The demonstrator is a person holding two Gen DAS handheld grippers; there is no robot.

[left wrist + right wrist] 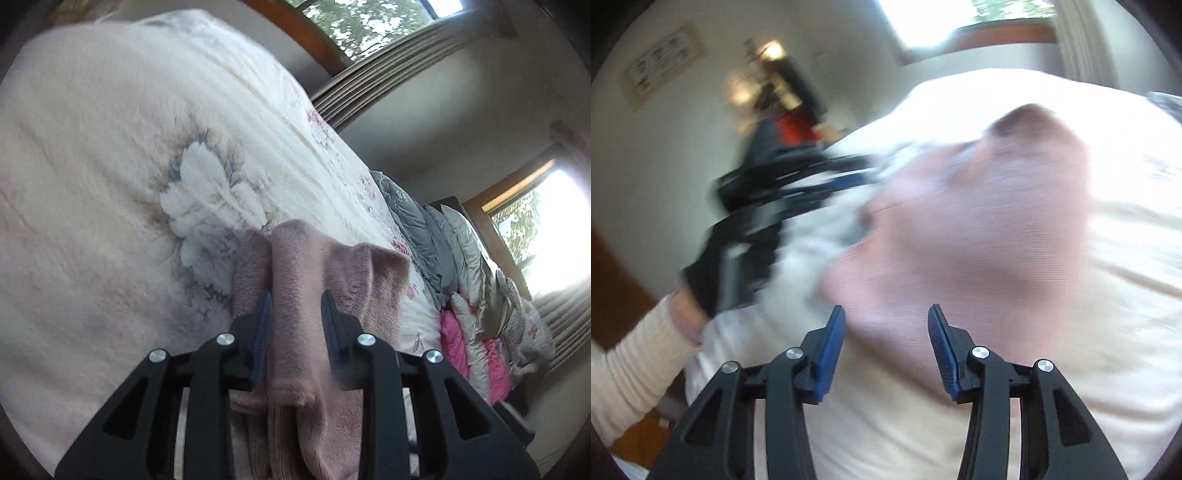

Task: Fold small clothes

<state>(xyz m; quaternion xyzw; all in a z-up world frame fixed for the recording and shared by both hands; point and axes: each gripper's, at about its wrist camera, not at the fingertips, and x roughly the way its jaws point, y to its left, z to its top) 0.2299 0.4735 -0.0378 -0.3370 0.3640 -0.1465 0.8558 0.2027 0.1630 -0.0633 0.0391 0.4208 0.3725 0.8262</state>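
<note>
Left wrist: fuzzy pink garment point(295, 295) in gripper point(296, 306)

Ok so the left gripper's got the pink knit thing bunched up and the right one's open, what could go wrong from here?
1. The left gripper clamps a bunched wad of the pink garment, so a fold from this hold may come out crooked.
2. The right gripper is open with nothing held; the garment hangs from one side and could sag or twist.
3. The right wrist view is heavily blurred, suggesting fast motion, so fabric might slip onto the white blanket.

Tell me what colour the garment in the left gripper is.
Dusty pink garment; clearest in left wrist view.
</note>
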